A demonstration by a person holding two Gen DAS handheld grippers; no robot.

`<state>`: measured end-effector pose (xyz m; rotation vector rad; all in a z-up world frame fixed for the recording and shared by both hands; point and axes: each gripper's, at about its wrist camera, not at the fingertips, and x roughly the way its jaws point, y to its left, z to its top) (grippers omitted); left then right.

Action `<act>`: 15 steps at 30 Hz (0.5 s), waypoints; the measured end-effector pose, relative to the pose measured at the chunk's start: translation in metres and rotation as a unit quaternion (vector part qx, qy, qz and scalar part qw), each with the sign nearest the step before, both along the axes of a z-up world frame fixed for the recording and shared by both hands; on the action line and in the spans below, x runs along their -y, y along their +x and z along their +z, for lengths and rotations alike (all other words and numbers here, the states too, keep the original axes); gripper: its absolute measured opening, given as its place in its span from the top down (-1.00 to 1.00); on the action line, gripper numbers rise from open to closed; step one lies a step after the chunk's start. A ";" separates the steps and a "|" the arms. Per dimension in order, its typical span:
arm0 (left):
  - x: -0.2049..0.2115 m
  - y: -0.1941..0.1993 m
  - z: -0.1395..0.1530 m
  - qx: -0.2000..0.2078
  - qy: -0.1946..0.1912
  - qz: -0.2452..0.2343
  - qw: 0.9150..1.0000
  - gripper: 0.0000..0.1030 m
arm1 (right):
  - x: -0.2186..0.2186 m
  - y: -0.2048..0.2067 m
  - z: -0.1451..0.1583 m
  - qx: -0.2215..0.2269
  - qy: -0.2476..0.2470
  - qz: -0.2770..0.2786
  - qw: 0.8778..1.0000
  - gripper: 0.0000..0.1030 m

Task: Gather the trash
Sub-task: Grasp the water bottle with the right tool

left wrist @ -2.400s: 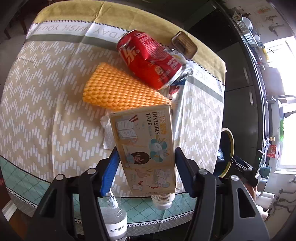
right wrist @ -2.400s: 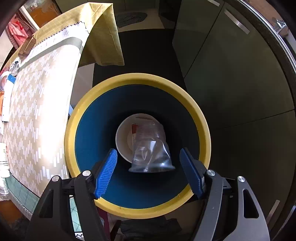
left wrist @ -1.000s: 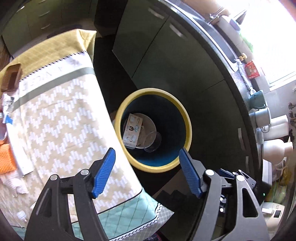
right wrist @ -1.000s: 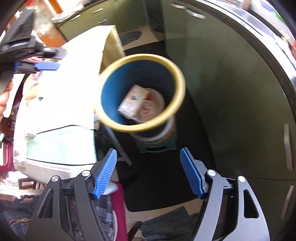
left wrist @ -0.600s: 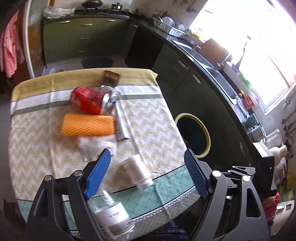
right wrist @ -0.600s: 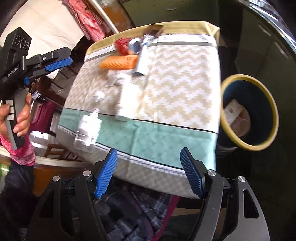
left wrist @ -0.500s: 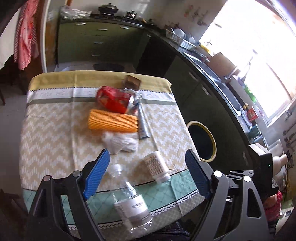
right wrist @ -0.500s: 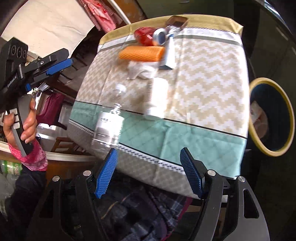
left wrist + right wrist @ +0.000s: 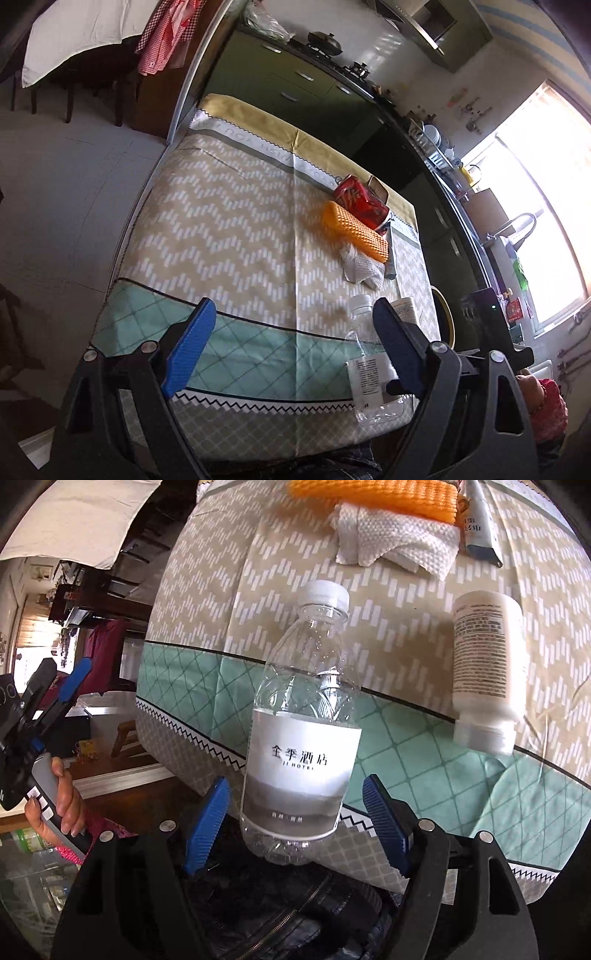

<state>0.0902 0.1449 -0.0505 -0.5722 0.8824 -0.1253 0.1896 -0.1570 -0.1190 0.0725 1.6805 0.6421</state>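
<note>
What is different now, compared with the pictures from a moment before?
Both grippers swung from the bin back to the table. The left gripper dropped the tape box in the bin; its jaws have just opened wider. The right gripper now frames the water bottle. Can and sponge unchanged.

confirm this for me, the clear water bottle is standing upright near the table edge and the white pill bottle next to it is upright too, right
Not quite. The clear water bottle does stand upright near the table edge, but the white pill bottle lies on its side on the tablecloth. The right wrist view shows this.
</note>
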 end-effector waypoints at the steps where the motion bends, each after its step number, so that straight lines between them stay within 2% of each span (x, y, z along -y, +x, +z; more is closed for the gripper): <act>1: -0.003 -0.002 -0.002 0.000 0.000 0.003 1.000 -0.60 | -0.001 0.001 -0.005 -0.004 -0.006 -0.003 1.000 -0.44; 10: -0.005 -0.001 -0.014 -0.006 0.009 -0.012 1.000 -0.60 | -0.025 0.011 -0.034 -0.028 -0.032 -0.003 0.999 -0.42; 12: 0.000 -0.001 -0.016 -0.007 0.013 -0.022 1.000 -0.60 | -0.027 0.012 -0.034 -0.029 -0.030 -0.003 0.999 -0.32; 15: 0.006 0.002 -0.018 -0.010 0.016 -0.032 0.999 -0.60 | -0.027 0.014 -0.034 -0.025 -0.024 -0.003 0.999 -0.28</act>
